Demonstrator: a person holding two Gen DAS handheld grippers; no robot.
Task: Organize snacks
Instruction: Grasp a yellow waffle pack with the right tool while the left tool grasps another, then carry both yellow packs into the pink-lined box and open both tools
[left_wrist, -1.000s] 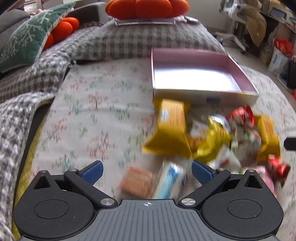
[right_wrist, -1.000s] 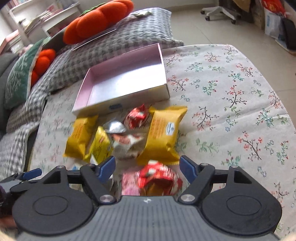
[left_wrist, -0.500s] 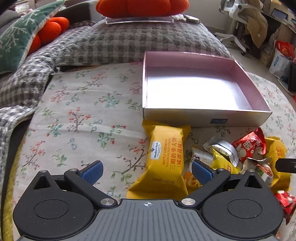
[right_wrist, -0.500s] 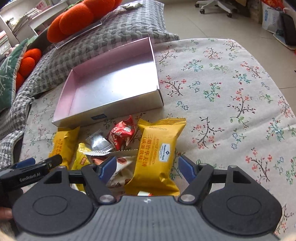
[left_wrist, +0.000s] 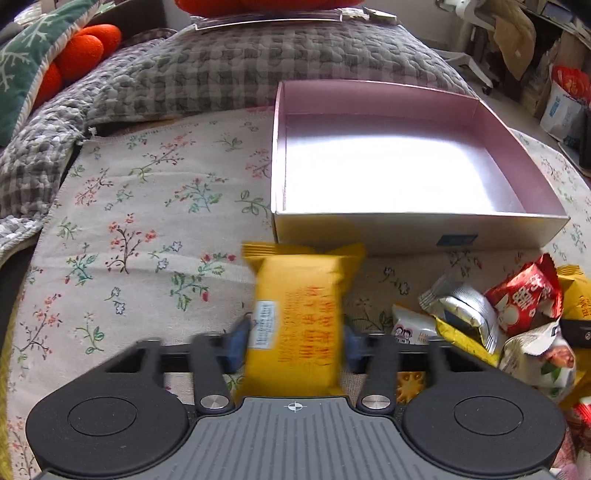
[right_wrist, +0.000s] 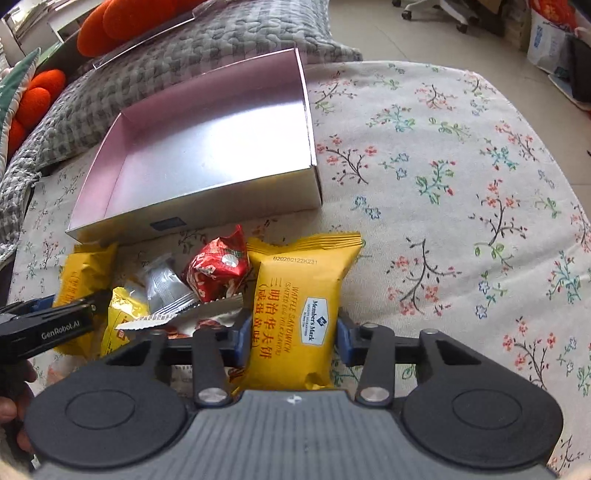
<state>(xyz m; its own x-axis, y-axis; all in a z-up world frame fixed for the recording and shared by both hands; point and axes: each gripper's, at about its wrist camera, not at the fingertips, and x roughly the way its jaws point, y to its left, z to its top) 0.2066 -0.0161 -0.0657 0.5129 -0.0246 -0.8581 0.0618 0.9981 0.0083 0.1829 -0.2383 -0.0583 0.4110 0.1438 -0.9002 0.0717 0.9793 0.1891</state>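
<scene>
your left gripper (left_wrist: 293, 341) has its fingers clenched on a yellow pack (left_wrist: 295, 314), blurred in that view, just short of the box (left_wrist: 406, 225) at 12 o'clock. your right gripper (right_wrist: 293, 334) has its fingers pressed to both sides of a second yellow pack (right_wrist: 299, 314), the waffle sandwich; whether that pack is off the cloth (right_wrist: 443, 184) you cannot tell. the box stands open with nothing in it, its near wall just beyond both packs. the rest of the snacks sit in a heap between the two grippers: a red pack (right_wrist: 218, 266), a silver pack (right_wrist: 164, 280) and others, at 10 o'clock from the right gripper.

risks, as a judgement: both packs are soft pillow bags held by their sides, so a hard squeeze could crush what is inside, and a loose one could let a bag slide out on the way up. the box wall is close ahead; a low carry could catch the front seal on the rim and push the light box back across the cloth. the two grippers work side by side, so aiming for the same spot could knock them together.
</scene>
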